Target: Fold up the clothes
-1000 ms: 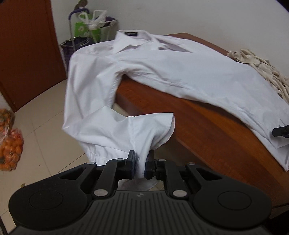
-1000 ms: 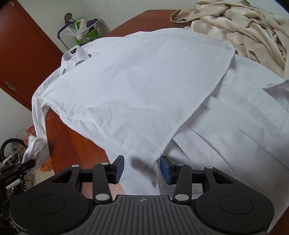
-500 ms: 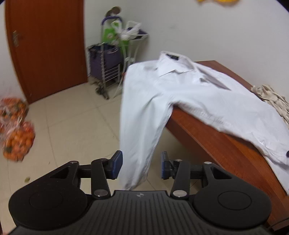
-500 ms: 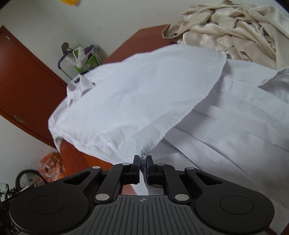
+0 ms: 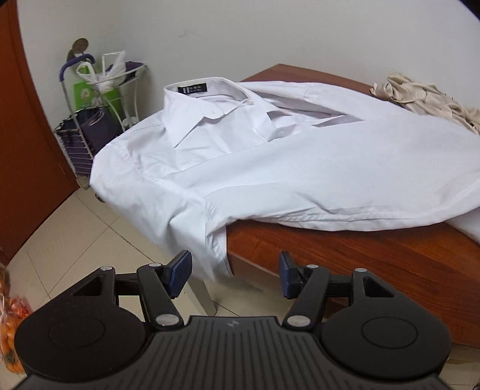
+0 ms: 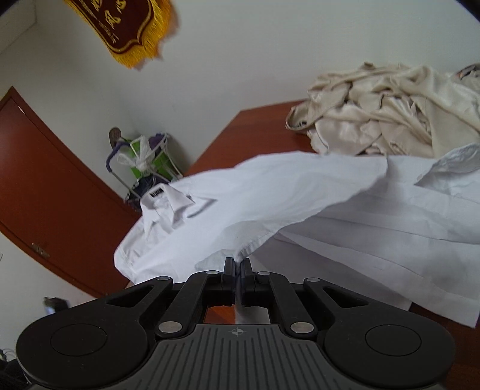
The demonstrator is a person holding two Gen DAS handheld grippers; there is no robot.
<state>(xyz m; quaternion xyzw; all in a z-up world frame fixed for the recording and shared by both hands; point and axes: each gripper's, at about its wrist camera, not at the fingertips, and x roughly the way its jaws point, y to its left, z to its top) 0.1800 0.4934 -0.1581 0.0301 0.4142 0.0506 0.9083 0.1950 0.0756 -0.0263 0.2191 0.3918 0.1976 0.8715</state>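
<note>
On the reddish-brown wooden table (image 5: 375,258) a white long-sleeved cotton dress shirt (image 5: 270,168) lies spread, collar toward the corner, one sleeve hanging over the near edge; a black neck label (image 5: 192,89) carries white writing too small to read. Behind it sits a crumpled heap of beige satin clothes (image 6: 390,111). A maroon wall pennant (image 6: 120,27) with gold fringe bears gold characters, cut off. The left gripper (image 5: 235,276) has just been opening and grasps nothing; the right gripper (image 6: 238,270) is clenched on the shirt's hem, lifting it.
</note>
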